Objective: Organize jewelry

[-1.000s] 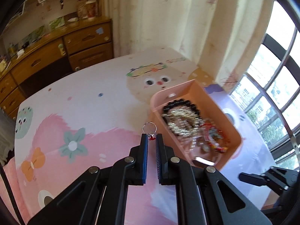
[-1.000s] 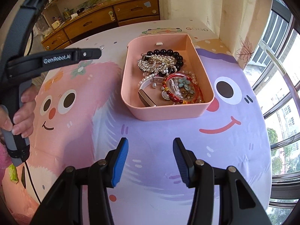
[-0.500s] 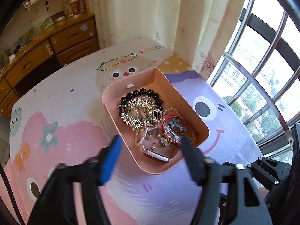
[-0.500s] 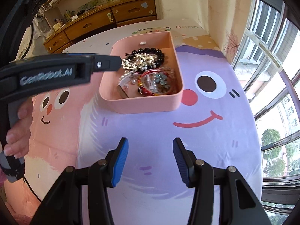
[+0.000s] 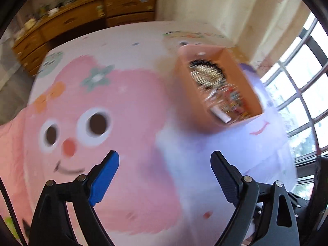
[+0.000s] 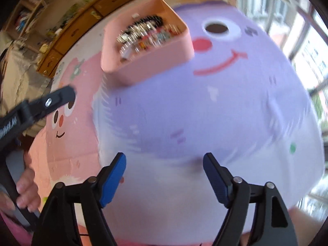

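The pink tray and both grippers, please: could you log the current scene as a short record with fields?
surface: cartoon-print cloth with a pink face and a purple face
pink tray: rests on the cloth, holds a pile of jewelry; the pieces are too blurred to tell apart
left gripper: jaws have just been opening, nothing between them, over the cloth short of the tray
right gripper: jaws have just been opening, nothing between them, over the purple face
background: wooden drawers, window
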The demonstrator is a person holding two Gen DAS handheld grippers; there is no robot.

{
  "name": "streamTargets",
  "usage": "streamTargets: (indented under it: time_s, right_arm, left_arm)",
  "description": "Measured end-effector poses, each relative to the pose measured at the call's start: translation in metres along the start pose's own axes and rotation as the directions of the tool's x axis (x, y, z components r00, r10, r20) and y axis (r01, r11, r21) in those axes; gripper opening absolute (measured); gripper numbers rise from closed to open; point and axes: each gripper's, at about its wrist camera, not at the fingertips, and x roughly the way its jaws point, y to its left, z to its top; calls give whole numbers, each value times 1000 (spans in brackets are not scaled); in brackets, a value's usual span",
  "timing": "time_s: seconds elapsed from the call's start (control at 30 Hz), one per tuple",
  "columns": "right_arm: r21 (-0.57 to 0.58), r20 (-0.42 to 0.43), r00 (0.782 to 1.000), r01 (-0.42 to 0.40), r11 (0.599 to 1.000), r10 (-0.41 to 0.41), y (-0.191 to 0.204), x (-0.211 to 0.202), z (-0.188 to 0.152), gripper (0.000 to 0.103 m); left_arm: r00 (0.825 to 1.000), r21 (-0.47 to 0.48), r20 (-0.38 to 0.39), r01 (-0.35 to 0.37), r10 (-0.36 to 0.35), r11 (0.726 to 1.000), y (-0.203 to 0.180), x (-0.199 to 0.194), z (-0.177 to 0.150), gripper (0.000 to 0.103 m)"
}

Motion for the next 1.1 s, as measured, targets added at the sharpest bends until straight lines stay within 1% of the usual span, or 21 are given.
streamTargets:
  time_s: [0.03,0.07,0.1,0.13,0.17,0.23,0.3,0.37,0.4,0.47,0.5,0.6,0.67,0.73,0.8,0.87,0.93,1.0,1.07,1.1]
  right_arm:
    - [21,-12,1000,6,1000,-5,0,1,-5,86]
    - [29,-13,1000,28,999,-28,2,-1,-13,87]
    - [29,-21,998,52,998,-52,6,-3,-17,89]
    - [19,-37,993,111,994,-110,11,-8,-24,89]
    - [6,-40,989,143,990,-143,16,-15,-29,89]
    - [-20,-11,987,163,986,-163,27,-34,-39,90]
    - [-49,19,987,161,986,-160,39,-54,-48,92]
    - [-80,41,985,170,982,-167,52,-70,-53,94]
    - [-99,60,984,174,980,-169,60,-79,-56,94]
    - [-128,82,984,169,977,-159,72,-91,-56,95]
    - [-150,96,986,153,977,-139,79,-97,-57,95]
    - [-196,115,990,107,975,-85,95,-110,-53,95]
    - [-239,116,992,86,967,-59,101,-117,-53,95]
    - [-278,109,992,98,956,-70,104,-127,-60,95]
    - [-303,134,989,104,947,-66,101,-137,-65,95]
    - [-308,184,979,145,940,-91,98,-151,-70,96]
    - [-312,221,970,167,935,-100,95,-159,-71,96]
    - [-314,235,965,185,931,-113,90,-162,-70,96]
    - [-312,230,968,175,934,-105,82,-162,-69,96]
    - [-311,228,968,173,935,-103,81,-162,-69,96]
  left_arm:
    - [999,3,-1,-53,53,999,8,-6,-11,90]
    - [996,11,-8,-89,89,996,13,-12,-18,90]
    - [992,19,-31,-120,121,993,21,-22,-28,90]
    - [991,18,-47,-123,124,992,27,-31,-35,90]
    - [991,10,-58,-121,121,993,33,-43,-42,90]
    - [989,-23,-75,-128,126,991,45,-66,-54,90]
    - [987,-74,-93,-136,129,988,54,-85,-64,90]
    - [989,-142,-102,-124,110,982,61,-103,-73,90]
    - [990,-162,-94,-115,101,980,62,-110,-74,90]
    - [995,-172,-39,-102,97,980,60,-129,-77,90]
    - [993,-165,4,-118,121,979,57,-140,-79,90]
    - [979,-127,75,-180,191,975,41,-162,-82,90]
    - [979,-111,96,-167,178,980,31,-172,-83,90]
    - [979,-125,106,-158,172,979,22,-181,-83,90]
    - [983,-143,112,-131,148,981,12,-187,-85,91]
    - [980,-136,113,-148,164,980,-1,-190,-89,93]
    - [975,-126,119,-171,186,977,-9,-193,-93,93]
    - [970,-133,140,-181,199,975,-17,-197,-94,93]
    - [965,-128,157,-191,210,973,-24,-200,-96,95]
    - [963,-124,161,-197,215,973,-29,-200,-97,98]
